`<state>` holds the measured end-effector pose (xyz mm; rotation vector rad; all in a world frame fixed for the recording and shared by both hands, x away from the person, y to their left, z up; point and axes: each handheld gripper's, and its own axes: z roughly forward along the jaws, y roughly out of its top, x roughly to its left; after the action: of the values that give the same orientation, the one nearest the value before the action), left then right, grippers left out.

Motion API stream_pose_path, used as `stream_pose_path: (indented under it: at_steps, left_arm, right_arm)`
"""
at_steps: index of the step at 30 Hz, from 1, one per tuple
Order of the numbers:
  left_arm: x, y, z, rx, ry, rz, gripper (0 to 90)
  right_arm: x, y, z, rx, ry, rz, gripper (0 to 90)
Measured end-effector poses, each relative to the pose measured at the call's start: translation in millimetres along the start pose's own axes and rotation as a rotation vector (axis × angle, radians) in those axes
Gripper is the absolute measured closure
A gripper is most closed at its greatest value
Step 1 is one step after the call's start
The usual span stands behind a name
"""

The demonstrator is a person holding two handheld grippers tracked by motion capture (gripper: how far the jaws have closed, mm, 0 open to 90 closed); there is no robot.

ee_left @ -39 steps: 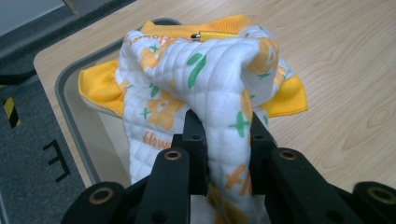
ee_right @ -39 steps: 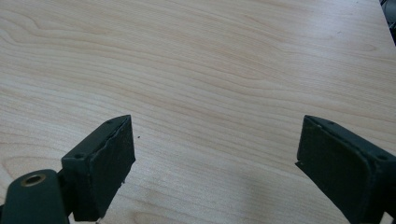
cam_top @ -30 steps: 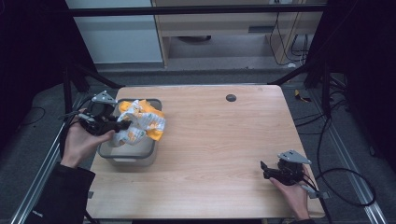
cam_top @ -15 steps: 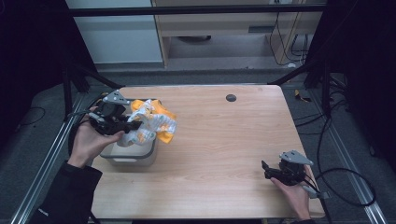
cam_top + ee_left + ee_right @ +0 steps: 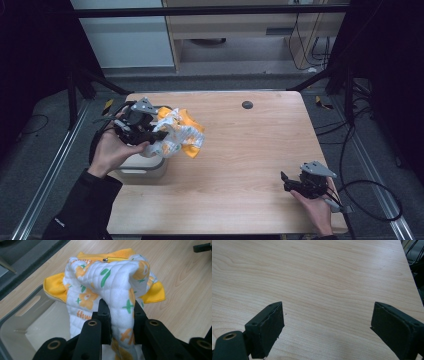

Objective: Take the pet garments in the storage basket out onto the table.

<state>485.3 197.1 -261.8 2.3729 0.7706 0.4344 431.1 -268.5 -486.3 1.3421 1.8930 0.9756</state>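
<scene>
White quilted cloth with orange-green print and yellow trim clamped in left gripper, above grey plastic bin. Right gripper jaws apart over wooden table.

We see white quilted cloth with orange flowers, green marks, yellow-orange edges. We see pale cream bin, grey rim. Counter light brown wood, wavy grain. Jaws black. Dark round spot on counter.
</scene>
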Motion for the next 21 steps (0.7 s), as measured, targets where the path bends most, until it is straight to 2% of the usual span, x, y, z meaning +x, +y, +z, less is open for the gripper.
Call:
stream_pose_path:
  at_steps: [21]
  left_arm:
    - [-31.0,24.1,36.1,0.061,-0.073,0.112,75.3]
  right_arm:
    - [-0.5,0.5,-0.8,-0.010,-0.008,-0.006,11.0]
